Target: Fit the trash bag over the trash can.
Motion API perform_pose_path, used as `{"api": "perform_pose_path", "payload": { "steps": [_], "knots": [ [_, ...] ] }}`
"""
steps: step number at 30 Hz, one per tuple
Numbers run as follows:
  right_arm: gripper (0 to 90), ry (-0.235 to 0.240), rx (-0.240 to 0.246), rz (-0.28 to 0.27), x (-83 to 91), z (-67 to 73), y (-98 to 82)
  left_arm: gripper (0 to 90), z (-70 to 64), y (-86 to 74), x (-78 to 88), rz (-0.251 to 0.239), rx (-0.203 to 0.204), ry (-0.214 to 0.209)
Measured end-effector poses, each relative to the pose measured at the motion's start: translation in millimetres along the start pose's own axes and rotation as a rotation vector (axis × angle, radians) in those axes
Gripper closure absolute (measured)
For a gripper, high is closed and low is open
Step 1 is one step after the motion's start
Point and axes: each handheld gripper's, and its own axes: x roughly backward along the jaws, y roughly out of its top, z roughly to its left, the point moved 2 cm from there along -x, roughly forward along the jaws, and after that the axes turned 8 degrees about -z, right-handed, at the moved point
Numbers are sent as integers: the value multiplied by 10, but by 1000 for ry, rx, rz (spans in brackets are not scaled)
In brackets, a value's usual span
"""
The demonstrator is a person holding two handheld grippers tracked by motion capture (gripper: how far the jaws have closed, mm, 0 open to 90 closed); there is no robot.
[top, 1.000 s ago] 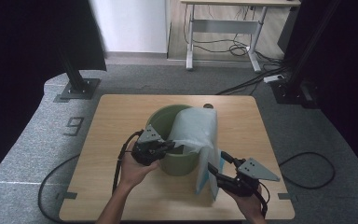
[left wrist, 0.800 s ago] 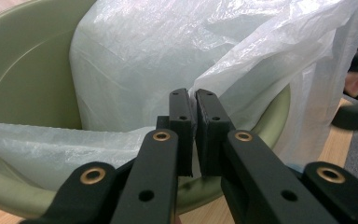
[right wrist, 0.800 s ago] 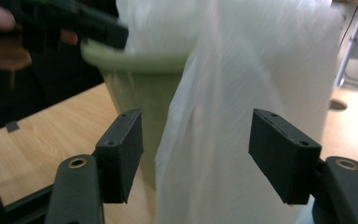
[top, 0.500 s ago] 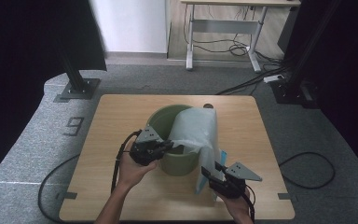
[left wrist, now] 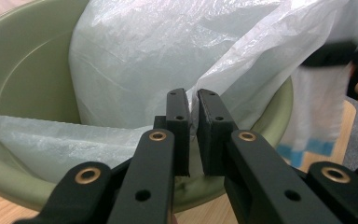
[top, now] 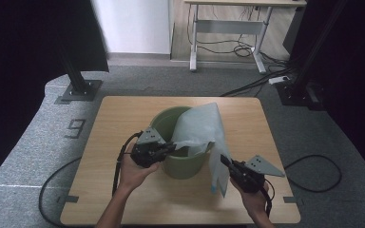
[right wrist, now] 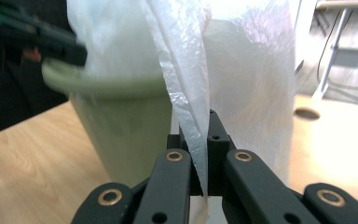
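A green bucket (top: 186, 164) stands mid-table with a white plastic bag (top: 199, 124) draped in and over it. My left gripper (top: 171, 147) sits at the bucket's near-left rim, shut on the bag's edge. In the left gripper view the film (left wrist: 242, 79) is pinched between the jaws above the bucket rim (left wrist: 23, 70). My right gripper (top: 224, 162) is at the bucket's right. Its jaws have just been closing and are now shut on the bag's hanging fold (right wrist: 189, 93) beside the bucket wall (right wrist: 121, 130).
The wooden table (top: 123, 118) has bare room on all sides of the bucket. A cable (top: 121, 159) trails from the left gripper. Stand bases (top: 78, 90) (top: 297, 92) sit on the floor behind, and a desk (top: 228, 28) with cables stands farther back.
The right gripper moved in toward the bag's hanging edge and went from open to shut on it. The bag's lower flap shifted slightly. The left gripper stayed at the rim.
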Motion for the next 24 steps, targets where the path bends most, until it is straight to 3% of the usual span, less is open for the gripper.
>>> {"api": "perform_pose_path", "payload": {
  "steps": [6,9,15,16,20,24],
  "knots": [
    [885,-5,74,-51,-20,7,404,830,90,13,31,-5,20,17],
    [885,-2,89,-60,-50,26,495,808,133,14,43,-11,36,25],
    [885,14,126,-51,-134,90,615,538,100,58,143,-76,44,42],
    [885,17,125,-46,-147,96,612,489,52,102,185,-104,28,34],
    [885,26,126,-30,-178,107,601,413,-76,195,199,-123,-10,-1],
    [885,28,121,-28,-190,110,615,435,-181,283,125,-109,-53,-14]
  ]
}}
